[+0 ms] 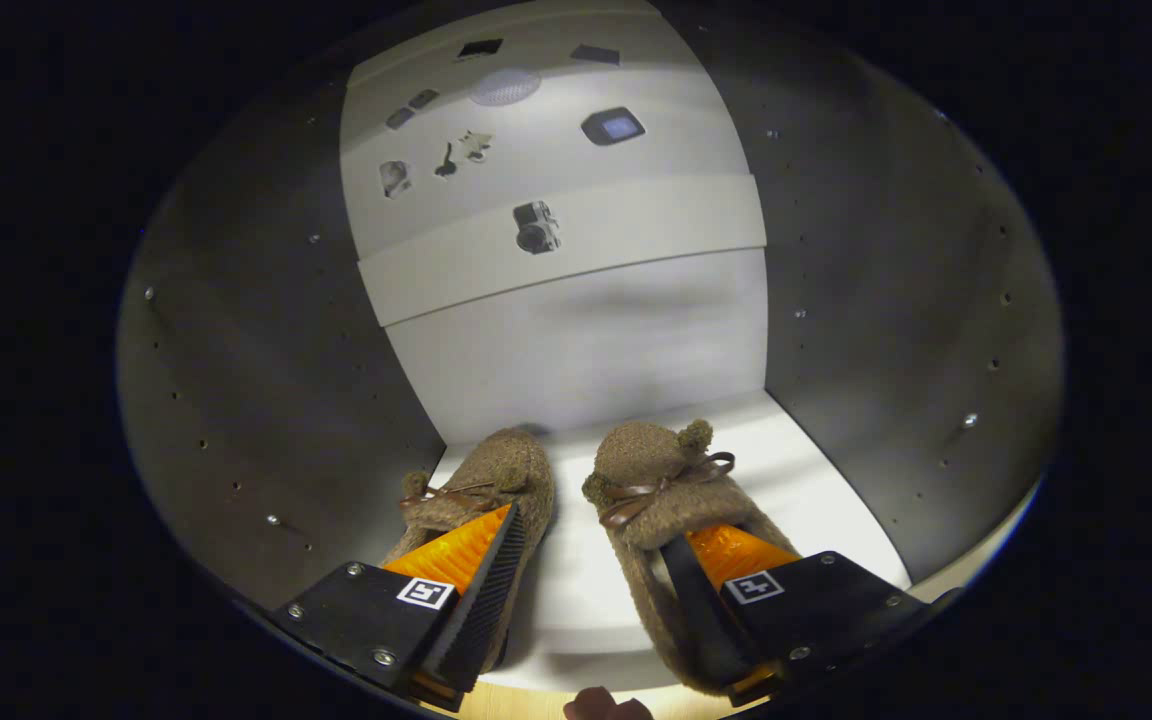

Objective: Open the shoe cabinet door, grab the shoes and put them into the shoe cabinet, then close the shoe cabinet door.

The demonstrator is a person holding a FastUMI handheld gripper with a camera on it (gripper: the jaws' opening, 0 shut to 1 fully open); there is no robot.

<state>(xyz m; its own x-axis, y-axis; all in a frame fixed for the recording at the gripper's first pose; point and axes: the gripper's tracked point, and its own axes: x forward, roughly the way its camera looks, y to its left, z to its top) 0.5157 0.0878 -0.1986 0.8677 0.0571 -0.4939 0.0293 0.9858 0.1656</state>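
Note:
Two brown fuzzy slippers with small bows lie side by side, toes pointing inward, on the white floor (816,480) of the shoe cabinet. The left slipper (496,475) is partly covered by my left finger. The right slipper (656,480) runs under my right finger. My gripper (591,530) is open, with a strip of bare white floor between its fingers. Neither finger presses a slipper from both sides.
Grey side walls (266,380) with rows of small holes close in on the left and right (896,330). A white back panel (586,350) stands beyond the slippers, and a white shelf (576,245) above it carries small dark items. A fingertip (604,705) shows by the cabinet's front edge.

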